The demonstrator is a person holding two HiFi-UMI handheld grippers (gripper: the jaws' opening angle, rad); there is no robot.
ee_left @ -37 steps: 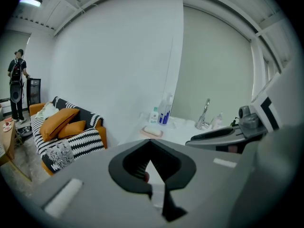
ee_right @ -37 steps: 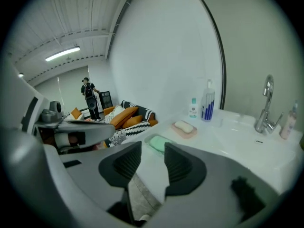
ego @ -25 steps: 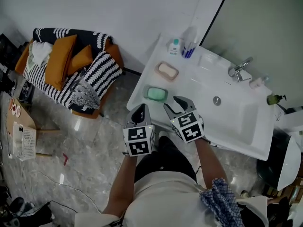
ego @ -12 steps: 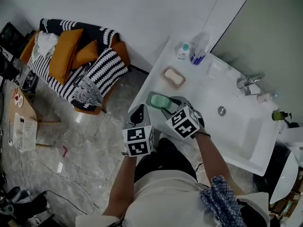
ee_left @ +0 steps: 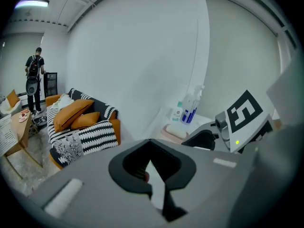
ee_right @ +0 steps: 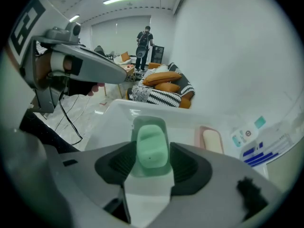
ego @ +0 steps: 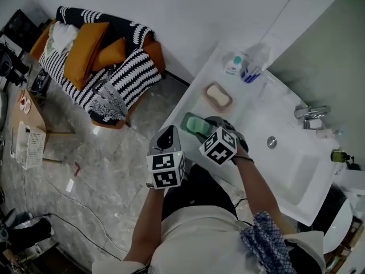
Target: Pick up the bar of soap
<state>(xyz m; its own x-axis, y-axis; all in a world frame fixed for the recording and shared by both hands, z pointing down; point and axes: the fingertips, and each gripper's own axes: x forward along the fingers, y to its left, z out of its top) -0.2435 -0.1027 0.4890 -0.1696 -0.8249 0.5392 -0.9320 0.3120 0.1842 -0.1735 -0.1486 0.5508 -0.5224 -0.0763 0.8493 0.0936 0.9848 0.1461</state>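
R gripper (ee_right: pixel 152 161): dropped over green soap bar (ee_right: pixel 151 144), jaws just spread wider, straddling, no pinch yet. L gripper (ee_left: pixel 151 148): pressed together, idle.

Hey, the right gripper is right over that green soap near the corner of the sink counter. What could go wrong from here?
1. The right gripper has just been opening its jaws. They straddle the green soap without pressing it. Closing too low could catch the green dish as well.
2. The dish sits near the corner of the counter, so a nudge might push it off.
3. The soap looks rounded and may slip out of the pads.
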